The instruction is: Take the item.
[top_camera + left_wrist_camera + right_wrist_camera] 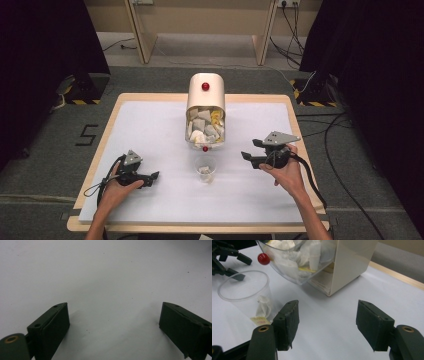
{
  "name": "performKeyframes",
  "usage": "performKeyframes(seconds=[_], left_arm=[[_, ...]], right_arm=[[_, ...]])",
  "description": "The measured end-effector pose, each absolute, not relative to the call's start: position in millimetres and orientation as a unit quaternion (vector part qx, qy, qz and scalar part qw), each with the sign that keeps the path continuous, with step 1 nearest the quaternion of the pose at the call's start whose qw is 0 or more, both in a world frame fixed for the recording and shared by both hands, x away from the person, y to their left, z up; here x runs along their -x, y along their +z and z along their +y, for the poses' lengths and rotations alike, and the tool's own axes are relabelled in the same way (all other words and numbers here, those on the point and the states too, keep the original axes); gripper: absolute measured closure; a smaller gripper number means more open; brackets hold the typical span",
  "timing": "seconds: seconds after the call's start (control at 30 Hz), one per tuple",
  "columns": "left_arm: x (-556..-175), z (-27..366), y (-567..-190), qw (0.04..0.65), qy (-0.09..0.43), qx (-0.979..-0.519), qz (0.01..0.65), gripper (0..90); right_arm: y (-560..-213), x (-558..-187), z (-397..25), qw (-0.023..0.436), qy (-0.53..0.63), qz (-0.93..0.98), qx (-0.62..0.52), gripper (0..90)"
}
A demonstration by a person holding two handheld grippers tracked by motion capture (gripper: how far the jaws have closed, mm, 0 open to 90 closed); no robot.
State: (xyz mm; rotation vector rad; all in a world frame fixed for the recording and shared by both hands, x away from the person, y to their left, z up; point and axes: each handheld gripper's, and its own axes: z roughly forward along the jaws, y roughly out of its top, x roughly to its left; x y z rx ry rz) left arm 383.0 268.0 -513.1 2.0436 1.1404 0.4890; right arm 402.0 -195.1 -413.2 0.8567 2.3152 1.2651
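Note:
A cream dispenser box [205,90] stands at the table's middle back, its clear tilt-out bin [205,128] open and packed with white and yellow sachets. A red knob [205,149] sits on the bin's front lip. Just in front stands a clear plastic cup [205,169] with a sachet [263,306] inside. My left gripper [154,176] rests low on the white mat at the left, jaws wide apart with nothing between them. My right gripper [246,157] is held to the right of the cup, open and empty, pointing toward the cup [247,293] and bin [297,260].
A white mat [150,130] covers the wooden table [295,107]. Black stands and cables lie on the floor at both sides. A wooden frame stands beyond the table. The left gripper [227,257] shows at the far left in the right gripper view.

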Motion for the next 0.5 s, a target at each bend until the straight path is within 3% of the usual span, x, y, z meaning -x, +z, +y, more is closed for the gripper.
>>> performKeyframes(seconds=[0.5], left_arm=[[-383, 268, -513, 0.367, 0.19, -0.795, 0.444, 8.5]], right_arm=[[-436, -405, -197, 0.175, 0.412, 0.835, -0.32, 23.4]])
